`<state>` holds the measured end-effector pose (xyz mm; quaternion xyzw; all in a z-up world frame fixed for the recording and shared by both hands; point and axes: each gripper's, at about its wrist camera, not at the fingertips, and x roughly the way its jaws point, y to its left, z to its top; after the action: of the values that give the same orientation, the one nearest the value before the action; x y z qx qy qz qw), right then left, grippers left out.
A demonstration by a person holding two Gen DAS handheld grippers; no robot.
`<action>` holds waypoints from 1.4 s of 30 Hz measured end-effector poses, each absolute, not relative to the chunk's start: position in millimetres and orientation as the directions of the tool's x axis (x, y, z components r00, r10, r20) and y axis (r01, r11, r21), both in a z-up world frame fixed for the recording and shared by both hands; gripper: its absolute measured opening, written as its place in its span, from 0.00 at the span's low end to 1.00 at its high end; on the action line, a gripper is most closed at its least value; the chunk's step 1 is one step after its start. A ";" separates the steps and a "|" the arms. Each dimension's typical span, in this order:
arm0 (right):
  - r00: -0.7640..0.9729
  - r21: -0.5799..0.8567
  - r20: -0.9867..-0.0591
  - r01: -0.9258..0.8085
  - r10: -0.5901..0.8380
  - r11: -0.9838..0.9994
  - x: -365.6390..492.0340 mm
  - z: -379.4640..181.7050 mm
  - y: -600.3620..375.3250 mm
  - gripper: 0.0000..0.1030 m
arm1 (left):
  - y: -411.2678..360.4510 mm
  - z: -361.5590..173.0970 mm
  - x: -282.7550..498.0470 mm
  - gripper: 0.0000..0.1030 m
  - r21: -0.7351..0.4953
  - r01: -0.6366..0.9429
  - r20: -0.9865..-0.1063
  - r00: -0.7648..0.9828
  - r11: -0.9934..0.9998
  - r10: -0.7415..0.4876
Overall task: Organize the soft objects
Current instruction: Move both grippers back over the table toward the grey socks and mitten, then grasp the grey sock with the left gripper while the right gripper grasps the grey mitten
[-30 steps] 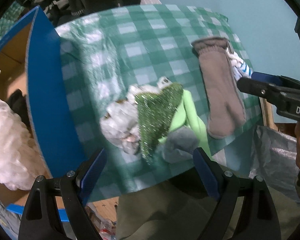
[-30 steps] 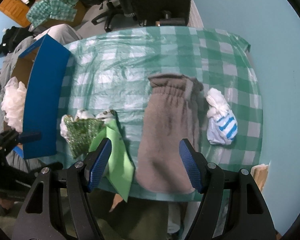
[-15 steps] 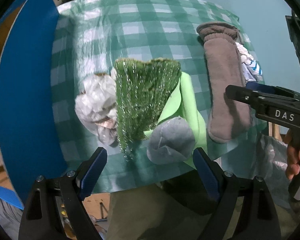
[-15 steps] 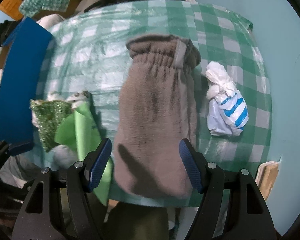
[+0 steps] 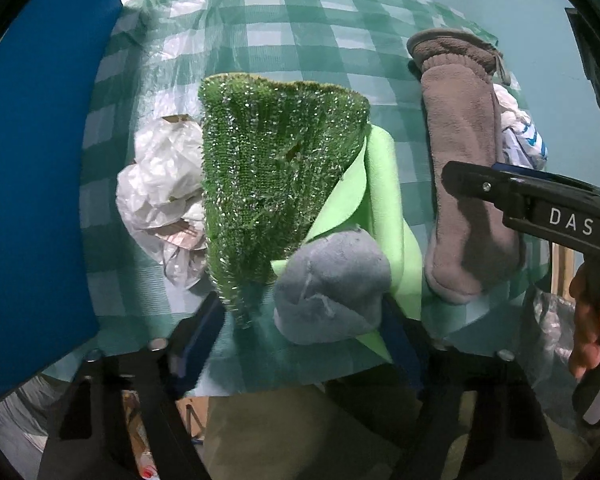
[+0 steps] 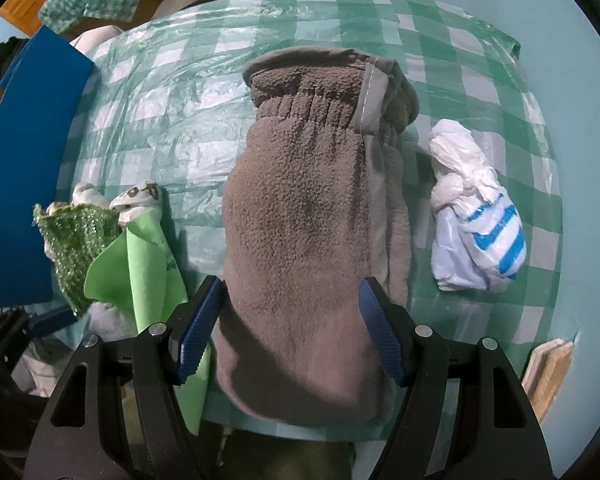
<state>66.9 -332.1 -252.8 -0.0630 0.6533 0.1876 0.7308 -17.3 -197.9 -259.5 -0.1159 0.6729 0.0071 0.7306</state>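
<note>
I've brought both wide-open, empty claws in closer: right gripper (image 6: 290, 330) now straddles the mitten (image 6: 312, 216), left gripper (image 5: 300, 320) the cloths (image 5: 284, 168).

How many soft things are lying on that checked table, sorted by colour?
Green: 2, the sparkly green cloth and the light green cloth.
Grey: 2, the brown-grey mitten and the blue-grey bundle.
White plastic bags: 2, a plain white bag and a blue-striped bag.
Total: 6.
</note>
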 end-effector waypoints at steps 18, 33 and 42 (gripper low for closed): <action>0.097 0.154 -0.972 -0.421 0.214 0.894 72.1 -249.0 -324.5 0.30 | -185.1 -266.5 21.2 0.37 -0.185 -0.186 -0.975 0.158 0.965 -0.156; 0.114 0.192 -0.956 -0.458 0.271 0.868 79.8 -232.4 -320.7 0.16 | -155.1 -249.6 32.6 0.27 -0.210 -0.207 -0.968 0.183 0.955 -0.173; 0.116 0.198 -0.952 -0.474 0.284 0.858 77.2 -217.5 -329.9 0.14 | -145.6 -218.1 10.1 0.26 -0.239 -0.213 -0.957 0.218 0.947 -0.192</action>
<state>77.2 -329.9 -217.5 -0.0773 0.6138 0.2553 0.7430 10.1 -145.6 -218.1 -0.1620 0.6253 0.0070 0.7634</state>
